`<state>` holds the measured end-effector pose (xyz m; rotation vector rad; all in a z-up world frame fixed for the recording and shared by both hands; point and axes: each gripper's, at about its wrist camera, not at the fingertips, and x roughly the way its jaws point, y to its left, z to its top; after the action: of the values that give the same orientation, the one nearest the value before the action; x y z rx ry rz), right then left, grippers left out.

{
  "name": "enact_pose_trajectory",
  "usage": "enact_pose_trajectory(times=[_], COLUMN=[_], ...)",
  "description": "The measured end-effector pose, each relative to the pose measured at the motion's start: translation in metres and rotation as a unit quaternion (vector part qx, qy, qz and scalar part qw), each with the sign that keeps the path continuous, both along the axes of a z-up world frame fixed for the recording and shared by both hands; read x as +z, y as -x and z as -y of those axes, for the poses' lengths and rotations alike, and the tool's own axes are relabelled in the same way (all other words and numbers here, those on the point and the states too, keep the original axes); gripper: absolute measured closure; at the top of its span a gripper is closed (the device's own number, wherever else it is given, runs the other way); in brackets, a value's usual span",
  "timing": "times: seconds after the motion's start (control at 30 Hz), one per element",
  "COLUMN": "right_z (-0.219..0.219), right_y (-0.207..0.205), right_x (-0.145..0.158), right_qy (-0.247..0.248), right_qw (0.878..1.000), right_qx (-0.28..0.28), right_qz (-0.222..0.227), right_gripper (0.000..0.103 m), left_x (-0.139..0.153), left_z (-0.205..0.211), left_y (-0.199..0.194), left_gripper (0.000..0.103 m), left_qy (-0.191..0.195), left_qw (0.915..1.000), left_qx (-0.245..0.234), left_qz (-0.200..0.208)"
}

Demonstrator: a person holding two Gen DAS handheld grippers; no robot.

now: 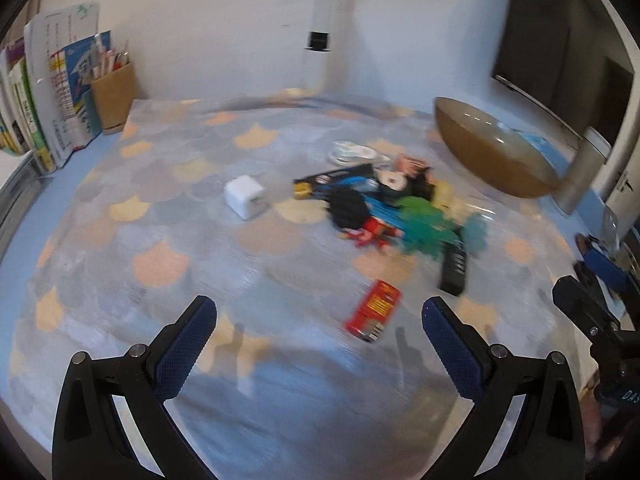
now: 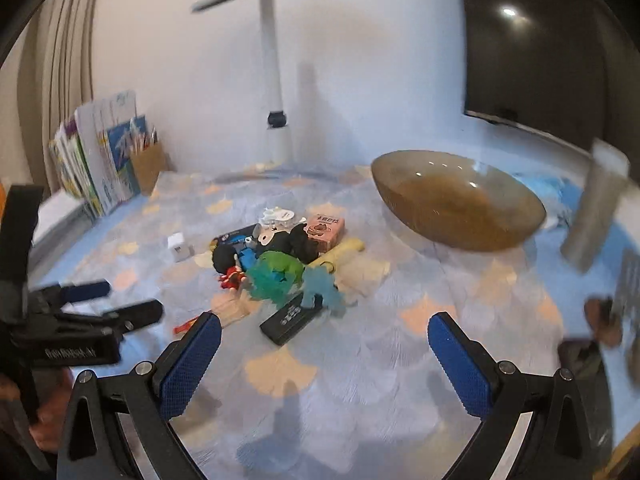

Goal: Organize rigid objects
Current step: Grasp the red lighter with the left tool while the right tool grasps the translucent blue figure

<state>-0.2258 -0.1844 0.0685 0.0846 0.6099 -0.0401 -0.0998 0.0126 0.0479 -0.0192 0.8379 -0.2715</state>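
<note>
A pile of small objects (image 2: pixel 280 256) lies mid-table on a scale-patterned mat (image 2: pixel 360 360): a pink box (image 2: pixel 324 228), green and teal toys (image 1: pixel 424 220), a red figure (image 1: pixel 370 234) and a dark flat box (image 1: pixel 336 178). Apart from it lie a white charger cube (image 1: pixel 245 197), a red pack (image 1: pixel 374 310) and a black box (image 2: pixel 290 316). A brown glass bowl (image 2: pixel 456 200) stands to the right. My left gripper (image 1: pixel 319 312) hovers open near the red pack. My right gripper (image 2: pixel 324 326) hovers open just short of the black box. Neither holds anything.
Books (image 2: pixel 100 160) and a cardboard pen holder (image 2: pixel 148 168) stand at the back left. A white desk lamp (image 2: pixel 272 80) rises at the back wall. A dark monitor (image 2: pixel 540 60) on a grey stand (image 2: pixel 596 208) fills the right side.
</note>
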Motion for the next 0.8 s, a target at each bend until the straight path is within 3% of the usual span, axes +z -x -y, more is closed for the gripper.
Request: enact_pose_trajectory(times=[0.13,0.3,0.4,0.57,0.8], right_z=[0.005,0.009,0.01,0.012,0.02], right_y=[0.017,-0.012,-0.025,-0.036,-0.076], right_x=[0.023,0.039,0.02,-0.017,-0.009], right_qy=[-0.019,-0.005,0.004,0.002,-0.005], right_qw=[0.999,0.999,0.996,0.99,0.988], right_qx=[0.003,0.034,0.041,0.045,0.078], right_qz=[0.032,-0.031,-0.075,-0.132,-0.134], right_gripper=[0.0,0.0,0.0,0.0,0.001], left_x=[0.013,0.037,0.021,-0.013,-0.02], left_z=[0.008,0.01,0.013,0.013,0.027], left_y=[0.013,0.022,0.017,0.003,-0.009], left_gripper=[0.001,0.001,0.001,0.003,0.007], left_qy=[0.013,0.018,-0.002,0.015,0.005], left_qw=[0.9996,0.998,0.9987,0.9982,0.9969], left_qx=[-0.018,-0.035,-0.042,-0.049,-0.069], left_qz=[0.015,0.049,0.029,-0.032,-0.036])
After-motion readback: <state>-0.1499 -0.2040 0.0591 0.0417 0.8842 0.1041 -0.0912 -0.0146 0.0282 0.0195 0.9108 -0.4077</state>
